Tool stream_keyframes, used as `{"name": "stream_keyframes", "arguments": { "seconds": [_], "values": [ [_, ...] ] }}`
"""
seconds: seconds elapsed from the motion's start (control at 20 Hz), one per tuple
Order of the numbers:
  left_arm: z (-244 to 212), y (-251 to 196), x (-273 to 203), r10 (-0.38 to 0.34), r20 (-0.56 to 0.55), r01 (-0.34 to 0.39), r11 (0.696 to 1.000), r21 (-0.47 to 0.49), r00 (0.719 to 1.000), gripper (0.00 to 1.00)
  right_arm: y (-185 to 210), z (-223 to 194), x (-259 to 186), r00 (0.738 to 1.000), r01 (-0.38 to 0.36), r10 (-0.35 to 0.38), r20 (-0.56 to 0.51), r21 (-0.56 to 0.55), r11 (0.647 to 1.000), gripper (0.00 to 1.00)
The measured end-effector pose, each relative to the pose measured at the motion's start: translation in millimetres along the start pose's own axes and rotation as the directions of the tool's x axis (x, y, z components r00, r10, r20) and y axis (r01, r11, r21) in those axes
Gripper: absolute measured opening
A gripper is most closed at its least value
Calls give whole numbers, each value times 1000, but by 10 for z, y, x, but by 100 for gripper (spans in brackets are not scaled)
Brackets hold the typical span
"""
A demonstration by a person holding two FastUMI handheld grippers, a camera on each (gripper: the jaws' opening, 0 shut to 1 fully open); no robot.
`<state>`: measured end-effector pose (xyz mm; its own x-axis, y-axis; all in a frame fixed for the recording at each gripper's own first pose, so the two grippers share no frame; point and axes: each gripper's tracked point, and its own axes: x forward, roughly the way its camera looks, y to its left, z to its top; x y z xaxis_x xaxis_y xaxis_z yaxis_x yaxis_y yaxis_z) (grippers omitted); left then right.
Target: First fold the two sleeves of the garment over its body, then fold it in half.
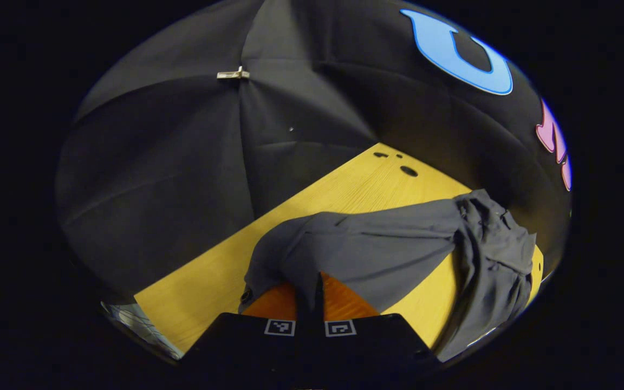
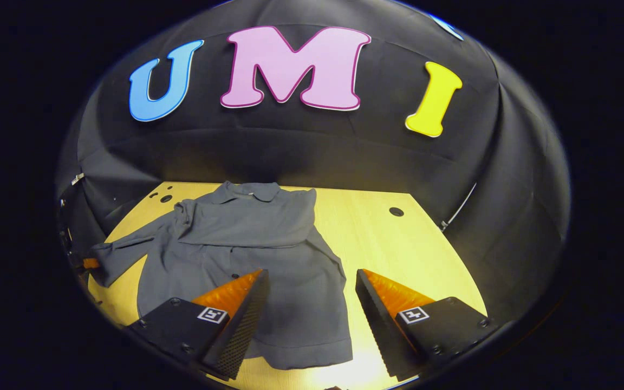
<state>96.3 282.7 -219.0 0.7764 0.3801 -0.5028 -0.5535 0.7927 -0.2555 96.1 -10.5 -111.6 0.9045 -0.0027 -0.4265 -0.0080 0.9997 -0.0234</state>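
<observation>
Sleeve [image 1: 290, 254] pinched in my left fingers [image 1: 310, 303], right fingers [image 2: 309, 319] wide over garment [image 2: 268, 254]; next, carry it across the body

The left tongs [image 1: 310, 287] pinch a grey sleeve [image 1: 312, 244] (the shirt [image 1: 485, 249] is bunched toward the desk's [image 1: 355, 184] right edge).

We count one grey garment [image 2: 247, 254] lying on one wooden table [image 2: 398, 244], with its collar near the far edge. It has two sleeves: one sleeve [image 2: 247, 222] lies across the body, the other sleeve [image 2: 122, 249] reaches to the table's left edge. We see two grippers, the left gripper [image 1: 310, 287] and the right gripper [image 2: 309, 279]. At the far left corner we count three dark holes [image 2: 161, 195], and one hole [image 2: 396, 211] near the far right corner.
</observation>
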Motion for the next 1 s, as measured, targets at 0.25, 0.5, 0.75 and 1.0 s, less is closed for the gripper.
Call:
{"name": "stream_keyframes", "arguments": {
  "seconds": [0.25,0.5,0.75,1.0],
  "values": [
    [688,-602,-74,-80,94,80,997,7,992,6,-298,-72,-33,1000,27,-28,9,37,999,98],
    [1211,-1427,-177,-178,177,171,984,56,968,6,-689,-169,-24,999,53,-52,-9,104,993,98],
    [1498,-2419,-145,-290,191,257,949,180,938,6,-1003,-294,-25,997,74,-72,-19,142,987,98],
    [1375,-3540,-184,-415,151,356,883,307,897,5,-1200,-491,52,995,93,-86,-53,172,981,98]
  ]
}}
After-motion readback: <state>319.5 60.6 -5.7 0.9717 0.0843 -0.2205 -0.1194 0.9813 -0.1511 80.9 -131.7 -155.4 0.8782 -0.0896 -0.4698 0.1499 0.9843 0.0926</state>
